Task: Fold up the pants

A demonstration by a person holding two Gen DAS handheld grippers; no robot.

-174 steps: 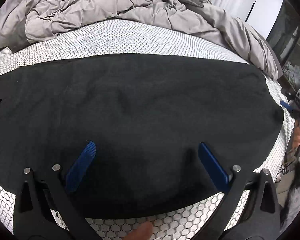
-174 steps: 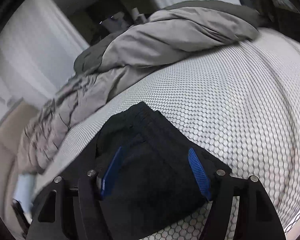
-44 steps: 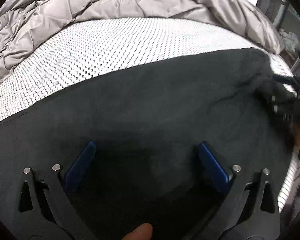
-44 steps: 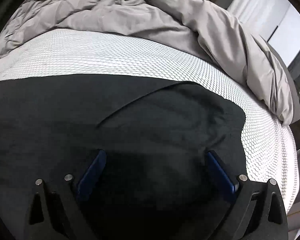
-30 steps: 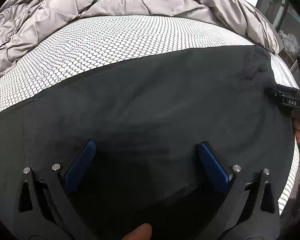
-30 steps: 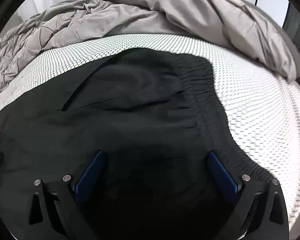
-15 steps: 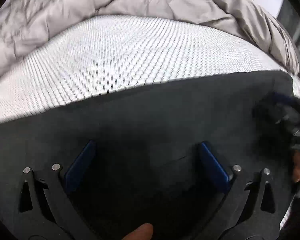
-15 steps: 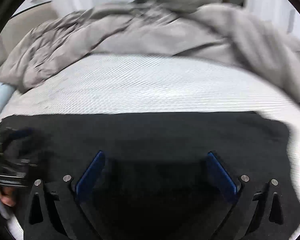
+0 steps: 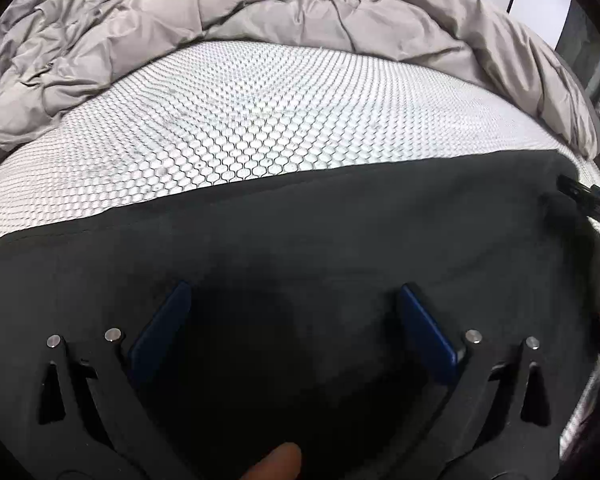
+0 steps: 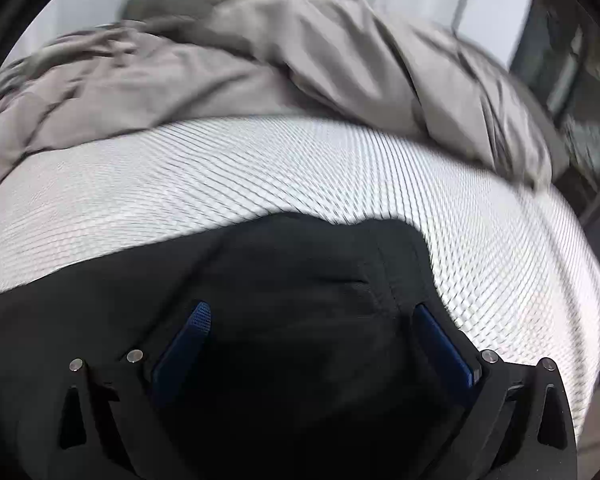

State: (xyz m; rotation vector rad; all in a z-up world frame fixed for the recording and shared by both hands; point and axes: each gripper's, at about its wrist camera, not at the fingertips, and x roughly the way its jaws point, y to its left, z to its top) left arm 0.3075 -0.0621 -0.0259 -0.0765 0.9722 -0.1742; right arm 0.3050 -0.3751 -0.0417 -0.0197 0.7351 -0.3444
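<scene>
Black pants [image 9: 300, 232] lie flat along the near edge of the mattress [image 9: 260, 128], their long axis running left to right, waistband end toward the right edge. Bare honeycomb-patterned mattress stretches beyond them to a crumpled grey comforter [image 9: 180, 20] at the far edge. The left gripper [image 9: 294, 300] and right gripper [image 10: 312, 320] both hover over the pants, fingers spread, grasping nothing.
</scene>
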